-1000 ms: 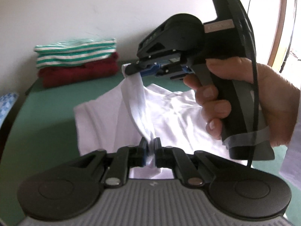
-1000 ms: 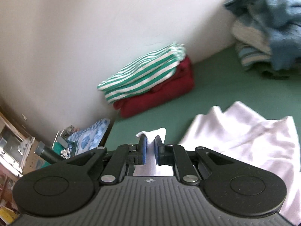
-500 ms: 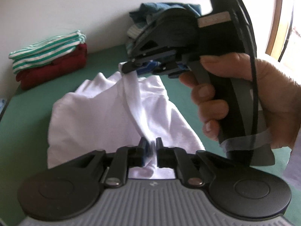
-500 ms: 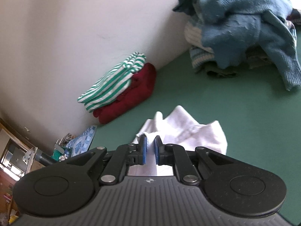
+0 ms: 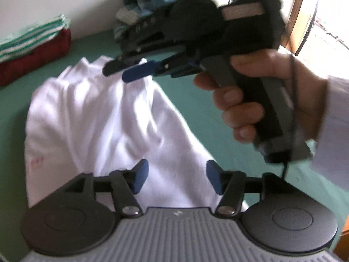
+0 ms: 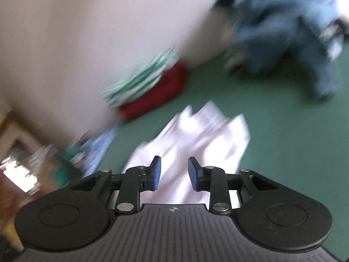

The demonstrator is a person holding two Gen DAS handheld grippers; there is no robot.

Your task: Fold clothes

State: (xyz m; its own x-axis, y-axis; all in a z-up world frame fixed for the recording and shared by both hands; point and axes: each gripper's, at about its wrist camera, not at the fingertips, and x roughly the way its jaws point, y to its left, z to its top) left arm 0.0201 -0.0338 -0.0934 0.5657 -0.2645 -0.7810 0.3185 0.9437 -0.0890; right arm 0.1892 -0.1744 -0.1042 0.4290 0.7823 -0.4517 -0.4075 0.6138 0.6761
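Note:
A white garment (image 5: 98, 118) lies crumpled on the green table (image 5: 196, 100); the right wrist view shows the same white garment (image 6: 196, 139) below the fingers. My left gripper (image 5: 174, 178) is open above its near edge, nothing between the blue pads. In the left wrist view my right gripper (image 5: 118, 72), held by a hand (image 5: 257, 100), hovers over the garment's far edge with its fingers parted. In its own blurred view the right gripper (image 6: 174, 171) is open and empty.
A folded green-striped garment on a folded red one (image 5: 32, 52) sits at the back left by the wall; they appear again as the striped and red stack (image 6: 152, 87). An unfolded heap of blue clothes (image 6: 283, 28) lies at the back right. A window frame (image 5: 298, 11) stands right.
Both grippers were shut on the white garment, holding it up. Now both have opened and the garment has dropped onto the table. The right wrist view is blurred by motion.

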